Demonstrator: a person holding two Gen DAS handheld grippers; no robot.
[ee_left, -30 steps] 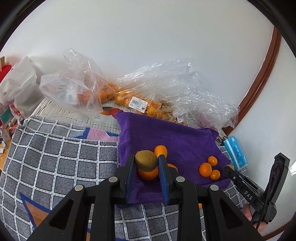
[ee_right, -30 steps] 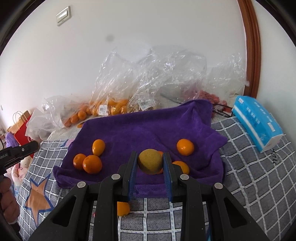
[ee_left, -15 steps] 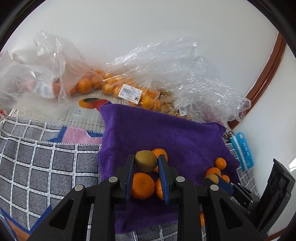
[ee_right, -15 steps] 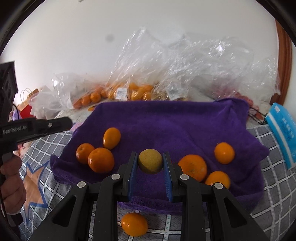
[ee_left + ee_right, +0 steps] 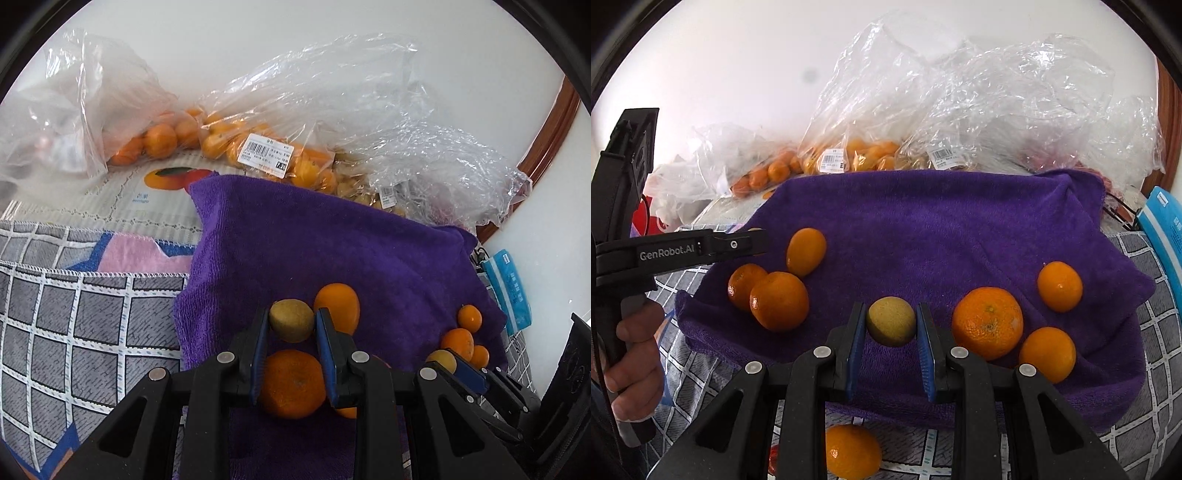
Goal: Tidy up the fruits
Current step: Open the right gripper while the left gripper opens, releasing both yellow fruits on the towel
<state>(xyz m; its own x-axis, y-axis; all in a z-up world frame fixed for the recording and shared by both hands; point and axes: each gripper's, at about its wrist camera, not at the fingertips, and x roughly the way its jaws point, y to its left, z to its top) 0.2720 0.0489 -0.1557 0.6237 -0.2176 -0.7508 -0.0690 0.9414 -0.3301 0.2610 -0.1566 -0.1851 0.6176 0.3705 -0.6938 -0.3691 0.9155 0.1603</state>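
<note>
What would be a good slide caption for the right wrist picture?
Right gripper holds a yellow-green fruit over a purple towel dotted with oranges.

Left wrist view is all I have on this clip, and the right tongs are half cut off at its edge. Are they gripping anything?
Observer: Yes. The right wrist view shows the right tongs shut on a round yellow-green fruit, pinched between both blue pads.
Operator: Any fruit off the purple towel?
Observer: One orange lies on the checked cloth, just in front of the towel's near edge.
Operator: What holds the left tongs, shut on the brownish fruit?
Observer: A bare hand wraps their handle.
</note>
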